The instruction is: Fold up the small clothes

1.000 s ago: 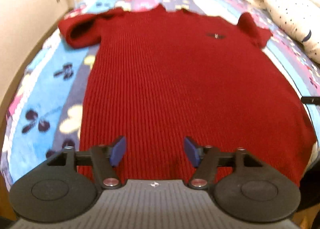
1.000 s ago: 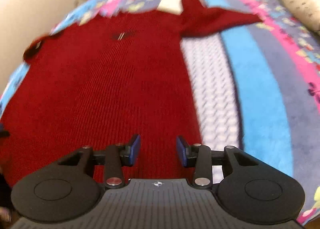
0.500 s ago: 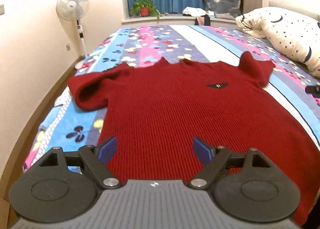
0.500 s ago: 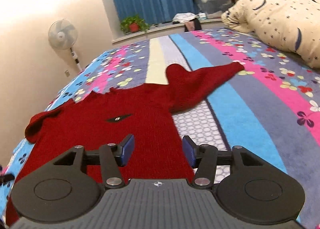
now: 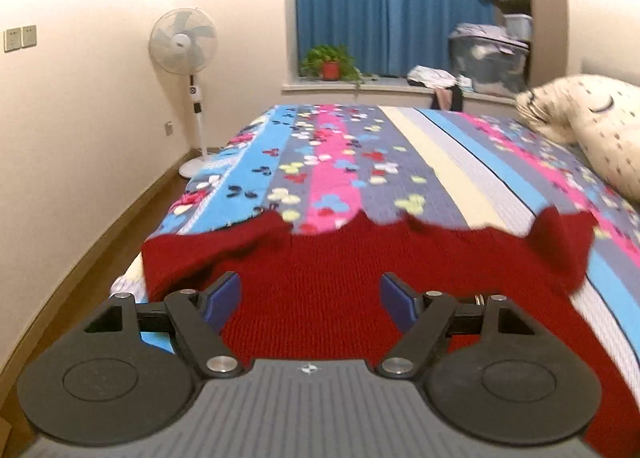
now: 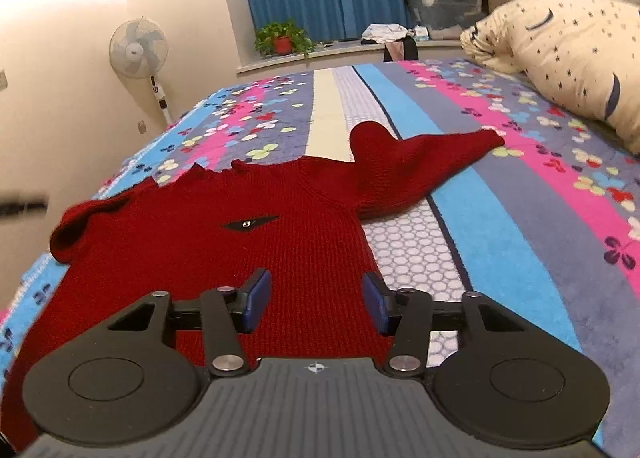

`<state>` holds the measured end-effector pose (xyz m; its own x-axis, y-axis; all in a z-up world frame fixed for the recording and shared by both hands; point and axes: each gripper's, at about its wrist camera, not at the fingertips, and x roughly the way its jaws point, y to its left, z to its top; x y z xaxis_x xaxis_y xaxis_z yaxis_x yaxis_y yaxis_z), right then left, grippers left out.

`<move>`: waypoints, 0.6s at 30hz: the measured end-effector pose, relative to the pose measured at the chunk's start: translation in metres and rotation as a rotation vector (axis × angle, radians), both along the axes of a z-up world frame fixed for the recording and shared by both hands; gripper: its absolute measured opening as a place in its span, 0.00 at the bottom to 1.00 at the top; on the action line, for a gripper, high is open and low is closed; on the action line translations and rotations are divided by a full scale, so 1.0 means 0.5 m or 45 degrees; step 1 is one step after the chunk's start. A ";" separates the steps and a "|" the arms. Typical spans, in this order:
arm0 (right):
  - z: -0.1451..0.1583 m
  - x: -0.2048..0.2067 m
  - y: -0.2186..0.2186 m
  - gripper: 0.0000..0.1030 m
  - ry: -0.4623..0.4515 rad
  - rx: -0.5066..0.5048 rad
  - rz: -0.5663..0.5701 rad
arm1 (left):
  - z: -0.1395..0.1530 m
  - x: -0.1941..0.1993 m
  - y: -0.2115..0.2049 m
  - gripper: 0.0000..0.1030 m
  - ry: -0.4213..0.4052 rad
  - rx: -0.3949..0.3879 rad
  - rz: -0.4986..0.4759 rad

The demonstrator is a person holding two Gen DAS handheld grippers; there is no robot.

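One red sweater [image 6: 224, 254] lies flat on the bed [image 6: 500, 218], front side up, with a small dark badge [image 6: 249, 223] on its chest. Its long way runs from the bottom of the frame up toward the middle, so the neck points away, toward the window. In the right wrist view one sleeve [image 6: 420, 162] sticks out to the right across the blue and pink stripes, and the other sleeve is bunched up at the left edge of the bed. The left gripper [image 5: 310, 304] hangs over the sweater with its blue jaws spread wide; they have just closed a little, and nothing is between them. The right gripper [image 6: 316, 302] hangs over the sweater's right side, its jaws partly apart and just closing too, pinching nothing. The left wrist view is blurry. A big cream pillow [image 6: 568, 54] with little stars sits at the upper right of the bed, well apart from the sweater. The bed cover has bright stripes with flowers. A white fan [image 5: 184, 42] stands by the cream wall on the left. At the top are blue curtains [image 5: 384, 6], a potted plant [image 6: 282, 40] on the sill, some clothes and a grey storage box [image 6: 442, 4].
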<state>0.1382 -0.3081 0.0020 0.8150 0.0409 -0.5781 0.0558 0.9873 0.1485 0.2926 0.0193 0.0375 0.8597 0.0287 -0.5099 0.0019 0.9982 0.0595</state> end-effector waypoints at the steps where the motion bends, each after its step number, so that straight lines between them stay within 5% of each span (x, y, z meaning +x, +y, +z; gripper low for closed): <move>1: -0.001 0.000 0.006 0.33 0.004 -0.004 0.012 | 0.004 0.022 -0.002 0.79 0.001 -0.020 -0.002; 5: 0.010 0.005 0.019 0.03 0.023 0.052 0.062 | -0.018 0.054 0.023 0.80 -0.028 -0.148 -0.102; 8: 0.038 0.037 0.035 0.03 0.039 0.101 0.089 | -0.056 0.085 0.034 0.68 0.143 -0.024 0.003; 11: 0.066 0.103 0.064 0.03 0.031 0.207 0.099 | -0.036 0.117 0.073 0.66 0.109 -0.154 0.010; 15: 0.089 0.221 0.140 0.03 0.014 0.318 0.127 | -0.016 0.146 0.111 0.64 0.091 -0.120 -0.006; 18: 0.093 0.316 0.221 0.02 0.027 0.350 0.178 | -0.022 0.176 0.147 0.45 0.165 -0.164 -0.011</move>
